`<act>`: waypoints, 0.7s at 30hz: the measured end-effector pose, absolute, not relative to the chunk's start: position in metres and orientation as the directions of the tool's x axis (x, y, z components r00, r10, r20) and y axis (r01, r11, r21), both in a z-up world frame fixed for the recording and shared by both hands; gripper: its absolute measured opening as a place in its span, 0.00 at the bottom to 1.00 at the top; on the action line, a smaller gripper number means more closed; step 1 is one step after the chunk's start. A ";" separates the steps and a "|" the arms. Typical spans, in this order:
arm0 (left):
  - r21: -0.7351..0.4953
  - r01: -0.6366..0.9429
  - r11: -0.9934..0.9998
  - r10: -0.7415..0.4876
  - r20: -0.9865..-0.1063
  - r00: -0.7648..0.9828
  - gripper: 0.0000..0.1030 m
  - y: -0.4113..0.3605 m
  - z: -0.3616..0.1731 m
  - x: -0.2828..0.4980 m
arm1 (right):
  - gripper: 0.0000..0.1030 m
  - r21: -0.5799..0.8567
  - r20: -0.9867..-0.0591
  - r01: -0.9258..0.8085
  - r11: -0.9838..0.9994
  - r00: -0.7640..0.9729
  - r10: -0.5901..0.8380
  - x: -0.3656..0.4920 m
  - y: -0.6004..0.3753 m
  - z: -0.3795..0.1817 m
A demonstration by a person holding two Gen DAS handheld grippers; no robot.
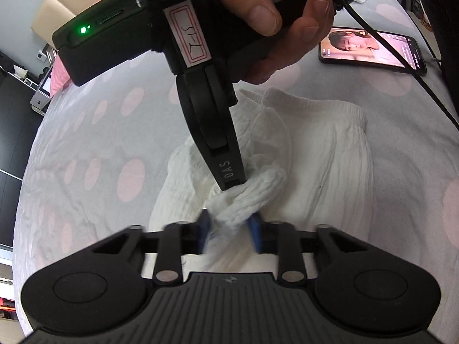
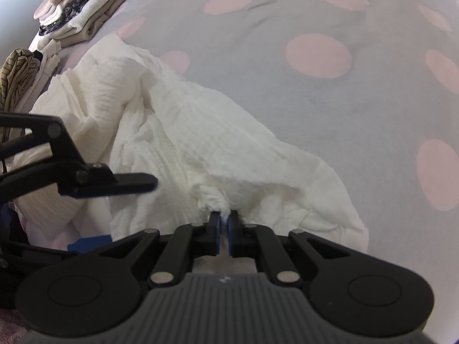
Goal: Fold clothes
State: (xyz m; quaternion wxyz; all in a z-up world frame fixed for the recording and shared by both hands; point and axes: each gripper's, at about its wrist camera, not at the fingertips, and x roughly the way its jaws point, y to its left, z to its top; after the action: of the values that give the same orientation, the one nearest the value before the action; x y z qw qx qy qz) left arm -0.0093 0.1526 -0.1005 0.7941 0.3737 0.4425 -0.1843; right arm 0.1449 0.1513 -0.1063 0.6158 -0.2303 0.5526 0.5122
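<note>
Lit phone [image 1: 373,53] on the grey, pink-dotted bedspread [image 2: 287,91].

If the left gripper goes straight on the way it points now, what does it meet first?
The bunched white garment between the left gripper fingers, then probably the right gripper tips just beyond; depth is unclear.

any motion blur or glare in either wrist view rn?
Left wrist view: the left hand-held gripper has smeared blue fingertips against the white garment; the phone screen glows bright. Right wrist view: the right hand-held gripper is sharp, the garment is nearly blown out, and the bedsheet bows with fisheye distortion.
</note>
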 end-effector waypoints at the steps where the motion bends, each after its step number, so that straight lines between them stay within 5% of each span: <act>1: 0.421 0.621 0.661 0.026 -0.840 0.542 0.06 0.153 -0.097 -0.009 | 0.05 0.283 -0.916 -0.885 0.369 -0.137 0.376 0.145 0.151 -0.106; 5: 0.379 0.597 0.707 0.004 -0.847 0.532 0.04 0.159 -0.078 -0.005 | 0.10 0.296 -0.909 -0.882 0.368 -0.142 0.392 0.149 0.146 -0.098; 9: 0.338 0.573 0.747 -0.013 -0.854 0.521 0.04 0.167 -0.058 0.001 | 0.28 0.292 -0.897 -0.884 0.364 -0.122 0.424 0.156 0.137 -0.080; 18: 0.325 0.595 0.735 -0.035 -0.858 0.512 0.04 0.165 -0.037 0.009 | 0.22 0.224 -0.842 -0.892 0.392 0.024 0.538 0.175 0.109 -0.048; 21: 0.325 0.603 0.728 -0.033 -0.863 0.505 0.04 0.164 -0.037 0.006 | 0.33 0.268 -0.810 -0.864 0.426 0.037 0.585 0.187 0.106 -0.048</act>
State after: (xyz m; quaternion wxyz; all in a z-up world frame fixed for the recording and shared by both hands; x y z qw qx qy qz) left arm 0.0062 0.1644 -0.0372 0.8094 0.3117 0.4572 -0.1967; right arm 0.1868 0.1064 -0.0478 0.7043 -0.1501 0.4657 0.5144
